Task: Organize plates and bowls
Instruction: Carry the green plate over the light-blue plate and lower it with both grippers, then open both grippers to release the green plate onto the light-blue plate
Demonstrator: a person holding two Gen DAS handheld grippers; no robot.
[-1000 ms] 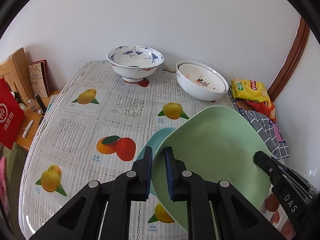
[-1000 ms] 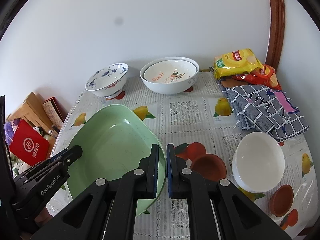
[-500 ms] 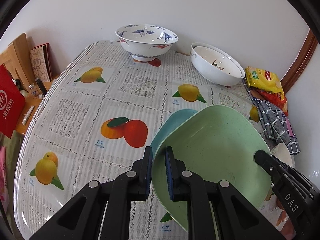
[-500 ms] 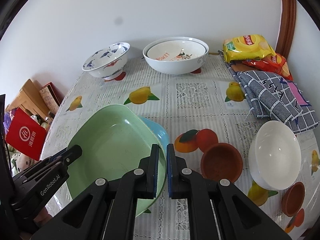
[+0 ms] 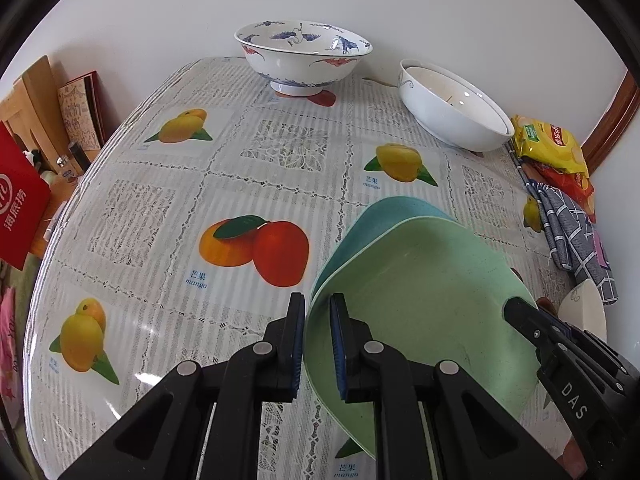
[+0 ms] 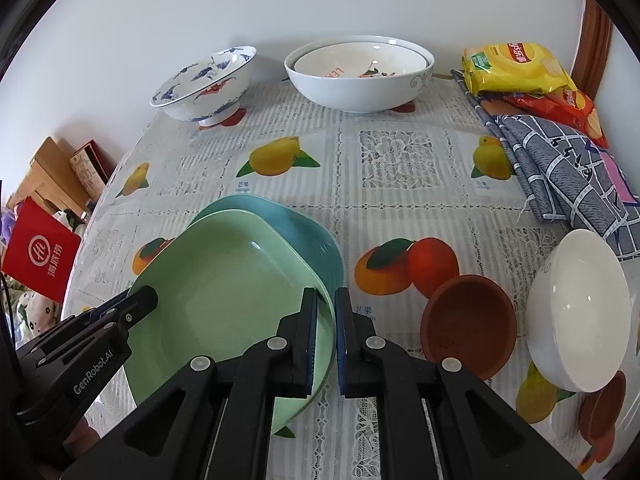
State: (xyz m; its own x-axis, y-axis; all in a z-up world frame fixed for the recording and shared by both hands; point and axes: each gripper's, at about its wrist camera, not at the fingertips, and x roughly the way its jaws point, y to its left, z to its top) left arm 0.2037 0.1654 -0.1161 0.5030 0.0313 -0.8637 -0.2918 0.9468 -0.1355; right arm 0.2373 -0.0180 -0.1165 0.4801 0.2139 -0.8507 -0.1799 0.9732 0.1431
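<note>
A pale green square plate (image 5: 420,300) (image 6: 224,280) is held low over a blue plate (image 5: 384,216) (image 6: 296,228) that lies on the fruit-print table (image 5: 160,200). It covers most of the blue plate; whether the two touch I cannot tell. My left gripper (image 5: 318,304) is shut on the green plate's left rim. My right gripper (image 6: 326,296) is shut on its right rim. Each gripper also shows in the other's view, clamped on the opposite edge.
At the back stand a blue-and-white patterned bowl (image 6: 204,84) and two nested white bowls (image 6: 360,76). To the right are a brown bowl (image 6: 468,320), a white bowl (image 6: 580,312), a checked cloth (image 6: 560,168) and snack bags (image 6: 512,68). Off the left edge lie boxes and a red bag (image 6: 40,256).
Both grippers have come down with the green plate between them. The blue plate under it now shows more and the back bowls have slid up in both views.
</note>
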